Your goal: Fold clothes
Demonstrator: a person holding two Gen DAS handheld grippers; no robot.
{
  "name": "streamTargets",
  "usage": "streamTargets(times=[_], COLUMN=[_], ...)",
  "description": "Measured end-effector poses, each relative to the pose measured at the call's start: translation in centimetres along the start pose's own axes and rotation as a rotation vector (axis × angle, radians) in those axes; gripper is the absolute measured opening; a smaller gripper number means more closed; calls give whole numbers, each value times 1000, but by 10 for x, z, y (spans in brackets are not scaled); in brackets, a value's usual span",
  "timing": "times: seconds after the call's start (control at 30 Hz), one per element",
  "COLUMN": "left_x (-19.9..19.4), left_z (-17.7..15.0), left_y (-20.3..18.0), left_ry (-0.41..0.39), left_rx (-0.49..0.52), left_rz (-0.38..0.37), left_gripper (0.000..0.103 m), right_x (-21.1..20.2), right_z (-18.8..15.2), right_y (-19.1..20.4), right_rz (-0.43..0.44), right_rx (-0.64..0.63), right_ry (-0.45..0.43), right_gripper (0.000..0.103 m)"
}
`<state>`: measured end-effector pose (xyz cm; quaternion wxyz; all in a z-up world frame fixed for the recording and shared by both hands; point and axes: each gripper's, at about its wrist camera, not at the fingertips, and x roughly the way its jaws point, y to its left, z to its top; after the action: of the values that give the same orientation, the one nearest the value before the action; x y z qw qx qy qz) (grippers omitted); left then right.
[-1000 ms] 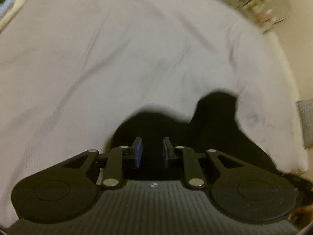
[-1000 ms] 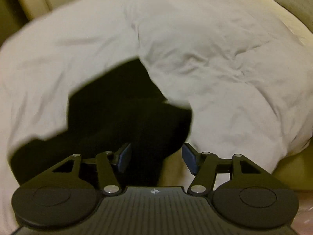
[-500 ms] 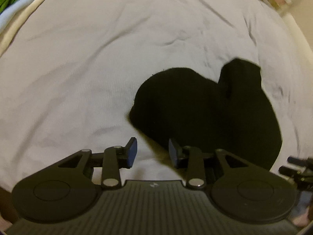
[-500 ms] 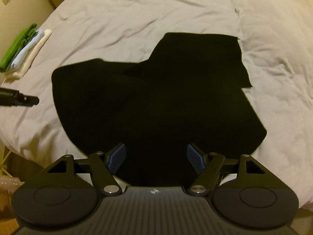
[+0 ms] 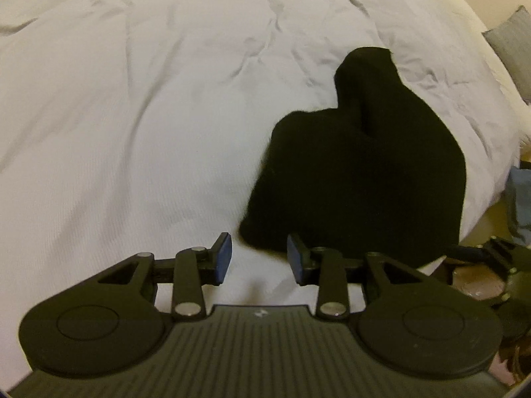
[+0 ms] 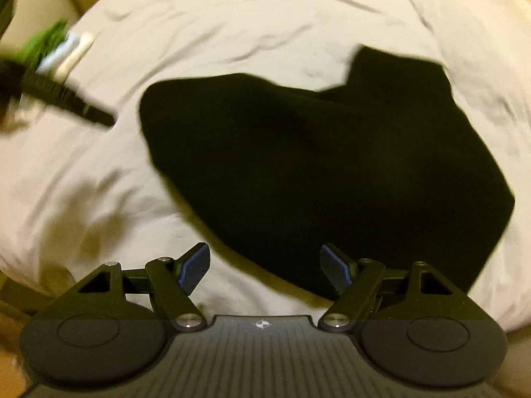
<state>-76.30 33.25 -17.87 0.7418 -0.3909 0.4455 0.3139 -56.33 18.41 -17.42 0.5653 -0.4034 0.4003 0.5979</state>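
Observation:
A black garment [image 5: 365, 172] lies bunched on the white bed sheet [image 5: 132, 116], one narrower part sticking out at its far end. My left gripper [image 5: 259, 258] is open over bare sheet, with the garment's near corner just past its right finger [image 5: 297, 258]. In the right wrist view the same garment [image 6: 332, 172] spreads wide. My right gripper [image 6: 265, 265] hovers at its near edge, its jaws opening and nothing pressed between the pads. The left gripper [image 6: 66, 99] shows as a dark blur at the left there. The right gripper [image 5: 491, 255] peeks in at the left view's right edge.
A stack of folded green, blue and white clothes [image 6: 63, 49] sits at the bed's far left. A grey pillow [image 5: 511, 43] lies at the upper right. The bed's edge drops off at the right, where a blue cloth [image 5: 521, 199] lies below.
The left gripper has drawn back off the black garment and its jaws have opened. The right gripper has swung across and down over the garment, its jaws wider. The garment now lies flat.

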Motion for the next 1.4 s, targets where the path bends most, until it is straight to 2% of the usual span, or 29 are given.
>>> streamTargets(times=[0.07,0.17,0.3,0.33,0.4,0.43,0.47,0.5,0.63,0.77,0.87,0.97,1.0,1.07,1.13,1.17,1.2,1.23,1.33,1.4], left_x=[-1,2,7,8,8,7,6,4,-2,-4,1,12,19,32,46,54,63,72,88,94], left_z=[5,11,16,16,17,18,19,20,28,42,51,56,57,58,56,54,51,49,42,39], left_y=[5,10,15,17,17,17,15,13,-4,-43,-86,-140,-159,-197,-230,-243,-256,-268,-291,-303], left_ry=[-2,2,18,24,30,30,25,20,-10,-41,-71,-104,-108,-115,-114,-99,-81,-55,-7,13], left_rx=[14,32,44,42,38,37,32,27,6,-4,-10,-34,-49,-78,-105,-114,-123,-133,-149,-152], left_rz=[-12,-32,-29,-26,-21,-19,-17,-15,-12,-10,-16,-26,-33,-46,-59,-59,-59,-49,-33,-24], left_gripper=[32,34,34,34,34,34,34,34,34,34,34,34,34,36,39,39,39,39,39,39], right_x=[8,23,53,61,76,81,77,69,22,-29,-63,-75,-77,-72,-73,-73,-72,-69,-50,-30], right_z=[8,21,32,34,36,38,44,49,65,74,76,69,66,56,48,44,41,38,23,16], right_y=[19,41,62,64,66,65,55,42,-18,-90,-168,-280,-318,-394,-444,-466,-476,-480,-478,-471], right_rz=[-28,-67,-117,-121,-130,-126,-89,-58,5,35,32,12,-5,-105,-152,-167,-148,-112,5,112], right_rx=[-54,-131,-251,-268,-302,-303,-237,-158,52,174,267,445,503,600,618,624,613,592,557,572], right_ry=[-12,-46,-57,-51,-39,-37,-48,-66,-172,-278,-333,-332,-327,-291,-266,-255,-252,-242,-192,-142], right_gripper=[78,89,87,82,28,17,11,10,10,9,9,11,18,34,37,44,55,59,62,64])
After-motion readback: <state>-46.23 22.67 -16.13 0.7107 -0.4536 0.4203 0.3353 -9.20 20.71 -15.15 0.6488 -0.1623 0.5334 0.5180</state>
